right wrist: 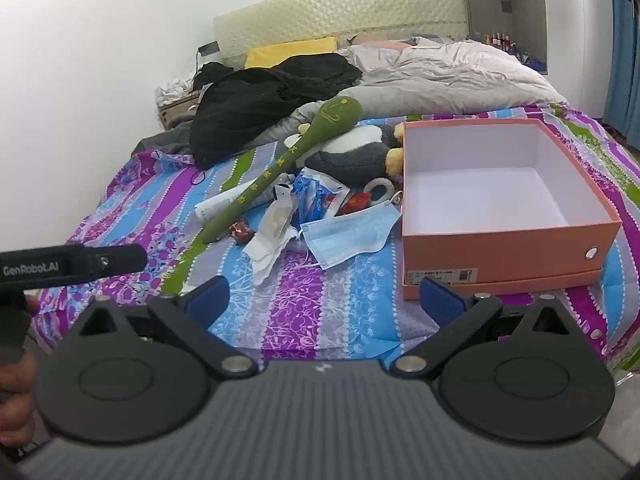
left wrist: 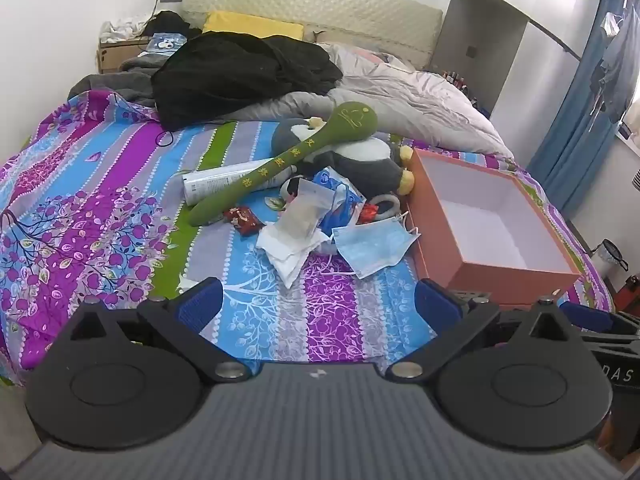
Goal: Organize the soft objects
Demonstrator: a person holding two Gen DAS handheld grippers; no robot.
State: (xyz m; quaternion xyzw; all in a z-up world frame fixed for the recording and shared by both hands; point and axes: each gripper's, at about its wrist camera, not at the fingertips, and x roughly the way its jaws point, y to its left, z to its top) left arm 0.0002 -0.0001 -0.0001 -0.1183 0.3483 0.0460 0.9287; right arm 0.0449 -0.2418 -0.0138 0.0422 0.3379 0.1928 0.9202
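Note:
A pile lies mid-bed: a green plush stick (left wrist: 288, 160) (right wrist: 280, 168) leaning on a grey-white plush penguin (left wrist: 360, 156) (right wrist: 356, 152), a blue face mask (left wrist: 372, 248) (right wrist: 348, 236), white wrappers (left wrist: 296, 232) (right wrist: 272, 232) and a blue packet (left wrist: 340, 196) (right wrist: 316, 192). An open, empty orange box (left wrist: 440, 224) (right wrist: 500, 248) stands right of the pile. My left gripper (left wrist: 318, 304) is open and empty, near the bed's front edge, short of the pile. My right gripper (right wrist: 324, 300) is open and empty, just before the box's near corner.
A white tube (left wrist: 224, 180) and red snack packets (left wrist: 244, 218) lie in the pile. Black clothing (left wrist: 240, 72), a grey duvet (left wrist: 400, 96) and a yellow pillow (left wrist: 252, 26) fill the bed's far end. Blue curtains (left wrist: 580, 132) hang at right. The left gripper's body (right wrist: 68, 266) shows at left.

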